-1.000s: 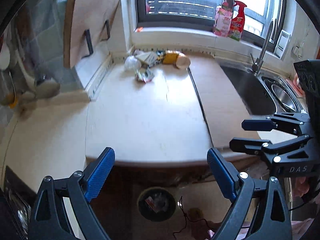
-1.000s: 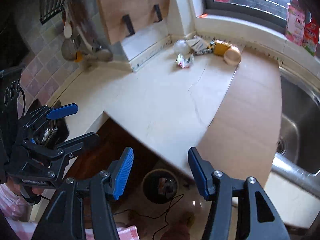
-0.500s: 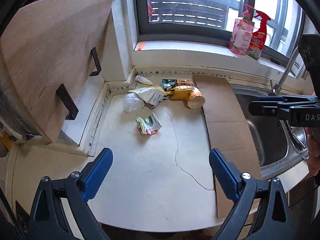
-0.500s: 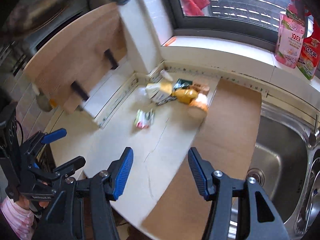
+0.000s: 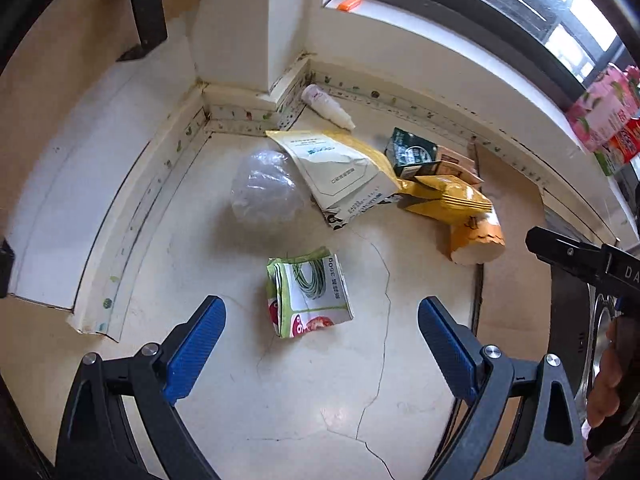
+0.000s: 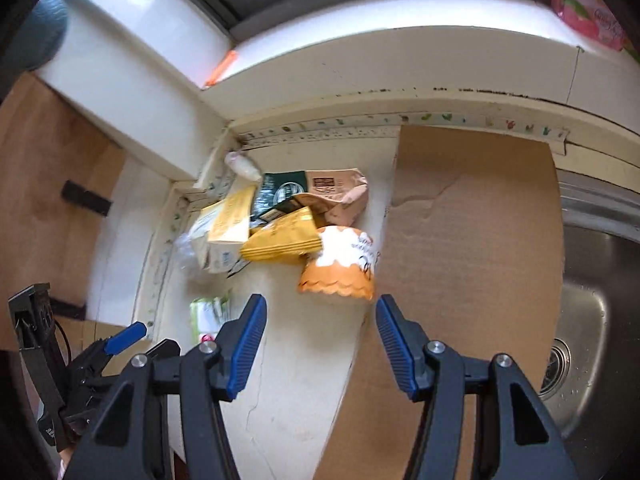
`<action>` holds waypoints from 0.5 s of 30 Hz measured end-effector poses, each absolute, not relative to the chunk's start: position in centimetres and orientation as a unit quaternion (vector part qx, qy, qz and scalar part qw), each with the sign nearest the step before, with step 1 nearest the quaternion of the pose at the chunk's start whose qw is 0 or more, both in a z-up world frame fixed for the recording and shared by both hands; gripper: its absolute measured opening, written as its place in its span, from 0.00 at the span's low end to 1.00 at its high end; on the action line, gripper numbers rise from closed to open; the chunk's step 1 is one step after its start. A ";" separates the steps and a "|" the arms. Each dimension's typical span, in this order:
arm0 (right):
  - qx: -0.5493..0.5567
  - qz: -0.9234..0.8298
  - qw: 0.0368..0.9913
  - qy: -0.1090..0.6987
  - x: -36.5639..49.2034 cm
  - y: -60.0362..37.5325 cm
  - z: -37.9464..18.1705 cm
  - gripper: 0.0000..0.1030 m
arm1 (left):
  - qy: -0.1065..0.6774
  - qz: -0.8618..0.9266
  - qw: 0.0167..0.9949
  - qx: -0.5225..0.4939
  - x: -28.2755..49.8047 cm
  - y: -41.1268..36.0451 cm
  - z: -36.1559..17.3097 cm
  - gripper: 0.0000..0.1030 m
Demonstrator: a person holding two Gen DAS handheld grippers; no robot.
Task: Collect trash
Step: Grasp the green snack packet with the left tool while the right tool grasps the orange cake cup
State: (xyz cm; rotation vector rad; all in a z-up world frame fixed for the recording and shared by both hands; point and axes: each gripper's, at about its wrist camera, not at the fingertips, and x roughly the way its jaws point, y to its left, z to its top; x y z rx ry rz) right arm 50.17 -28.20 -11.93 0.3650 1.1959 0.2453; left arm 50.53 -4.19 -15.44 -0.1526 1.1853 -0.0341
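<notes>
The left gripper hangs with blue pads spread wide and nothing between them, just short of a folded green-and-white printed wrapper on the cracked cream countertop. Beyond the wrapper, toward the wall corner, lie a crumpled clear plastic bag, a white-and-yellow paper pouch, a small white bottle, a dark green packet and a yellow snack bag. The right gripper, likewise spread and empty, points at an orange-and-white paper cup beside a brown cardboard sheet.
</notes>
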 end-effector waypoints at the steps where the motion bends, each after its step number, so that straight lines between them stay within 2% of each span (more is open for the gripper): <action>1: 0.170 0.111 0.802 0.561 50.7 -28.1 -12.6 0.55 | 0.564 -0.010 0.822 -0.081 51.2 -4.0 -16.3 0.93; 7: 0.189 0.117 0.791 0.570 52.7 -27.8 -14.7 0.56 | 0.582 0.006 0.805 -0.115 52.7 -3.6 -19.4 0.93; 15: 0.169 0.118 0.783 0.587 53.9 -26.4 -16.6 0.55 | 0.586 0.009 0.803 -0.105 53.6 -4.1 -20.7 0.93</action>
